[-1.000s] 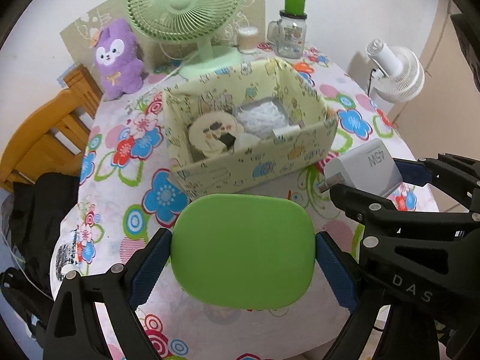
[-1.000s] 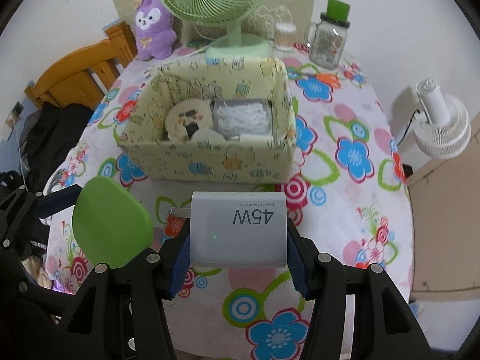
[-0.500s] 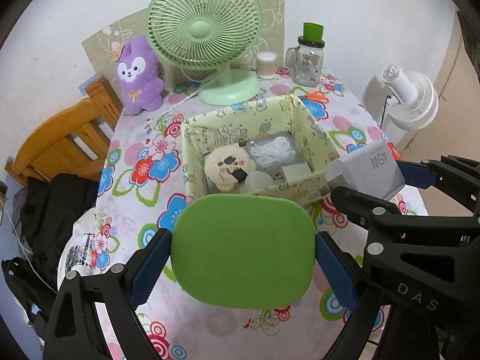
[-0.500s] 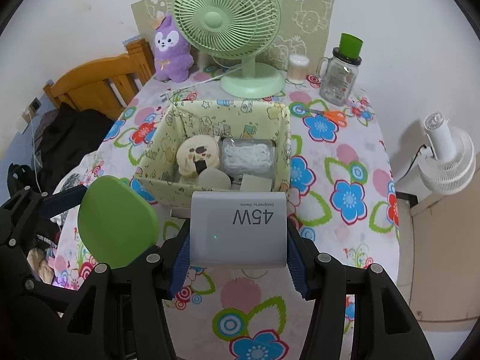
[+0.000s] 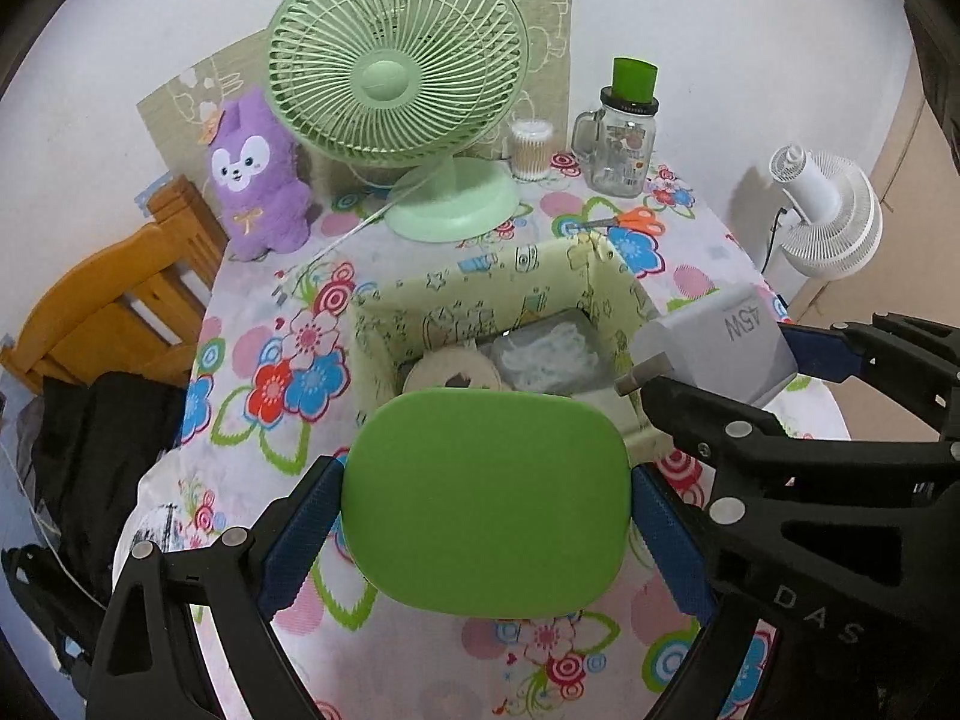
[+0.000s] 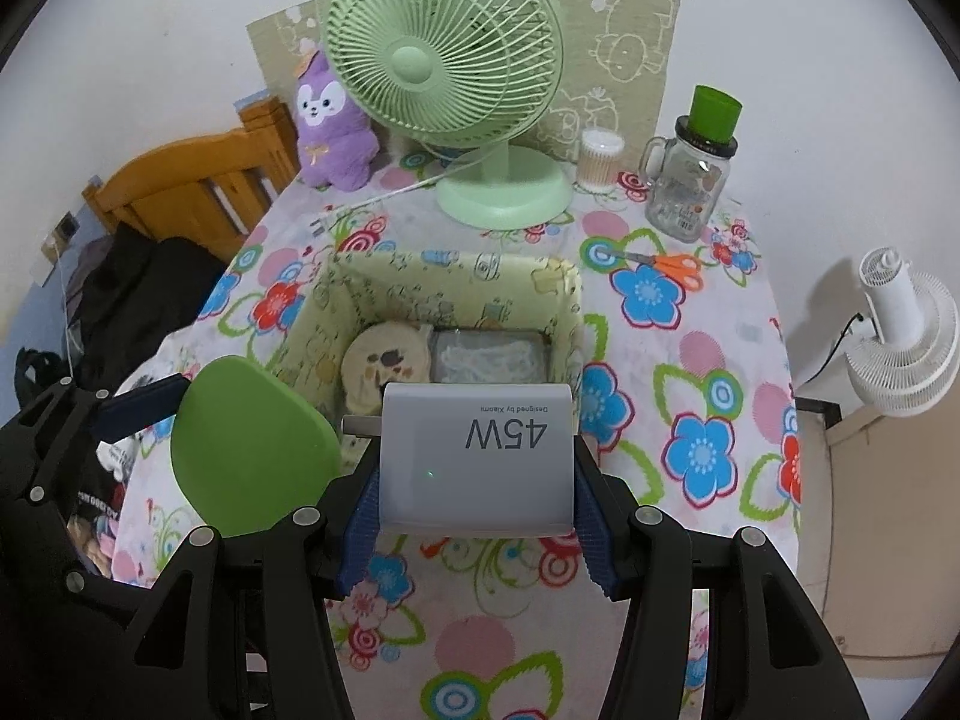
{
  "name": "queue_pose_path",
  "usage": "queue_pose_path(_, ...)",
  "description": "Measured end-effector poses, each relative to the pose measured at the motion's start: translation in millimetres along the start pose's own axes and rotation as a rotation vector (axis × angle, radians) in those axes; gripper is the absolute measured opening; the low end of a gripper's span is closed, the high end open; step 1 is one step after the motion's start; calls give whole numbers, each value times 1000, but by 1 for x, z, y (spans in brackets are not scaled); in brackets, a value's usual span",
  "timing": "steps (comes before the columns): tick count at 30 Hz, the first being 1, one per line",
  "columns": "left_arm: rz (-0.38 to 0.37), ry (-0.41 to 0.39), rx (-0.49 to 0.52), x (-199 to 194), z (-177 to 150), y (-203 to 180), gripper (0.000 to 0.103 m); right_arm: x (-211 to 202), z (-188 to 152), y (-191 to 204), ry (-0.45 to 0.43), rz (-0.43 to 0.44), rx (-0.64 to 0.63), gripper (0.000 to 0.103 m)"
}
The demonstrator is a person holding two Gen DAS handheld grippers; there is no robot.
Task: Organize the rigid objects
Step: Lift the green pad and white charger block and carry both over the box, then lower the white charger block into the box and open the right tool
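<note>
Green case [image 5: 486, 501] and charger [image 6: 477, 459] (each claw-gripped) above box [image 6: 522, 285]

The flowered table [image 6: 690, 372] carries a storage box [image 6: 456, 276], green fan [image 6: 504, 198], jar [image 6: 684, 192] and scissors [image 6: 672, 264].

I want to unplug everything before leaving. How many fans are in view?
2. The green fan stands at the back of the table, beside the purple plush toy. The white fan stands off the table's right side.
</note>
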State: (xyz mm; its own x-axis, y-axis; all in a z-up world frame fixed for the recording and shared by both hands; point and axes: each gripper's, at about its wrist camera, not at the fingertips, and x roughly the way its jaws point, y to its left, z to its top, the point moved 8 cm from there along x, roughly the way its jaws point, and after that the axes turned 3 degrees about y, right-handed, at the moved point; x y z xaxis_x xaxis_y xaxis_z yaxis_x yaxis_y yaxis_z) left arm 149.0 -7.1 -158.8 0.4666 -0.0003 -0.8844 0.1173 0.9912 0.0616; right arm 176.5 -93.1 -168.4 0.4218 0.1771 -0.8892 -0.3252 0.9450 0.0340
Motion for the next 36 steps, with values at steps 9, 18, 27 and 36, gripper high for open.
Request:
queue_pose_path(9,-29,20,6,30,24,3,95,34,25,-12,37,-12,25,59)
queue_pose_path(18,-37,44,-4,52,35,10,95,60,39,-16,65,-9,38,59)
queue_pose_path(27,-32,84,10,75,39,15,95,91,44,-17,116,-14,50,59)
queue_pose_path(36,-55,115,14,93,38,16,95,110,45,-18,130,-42,45,60)
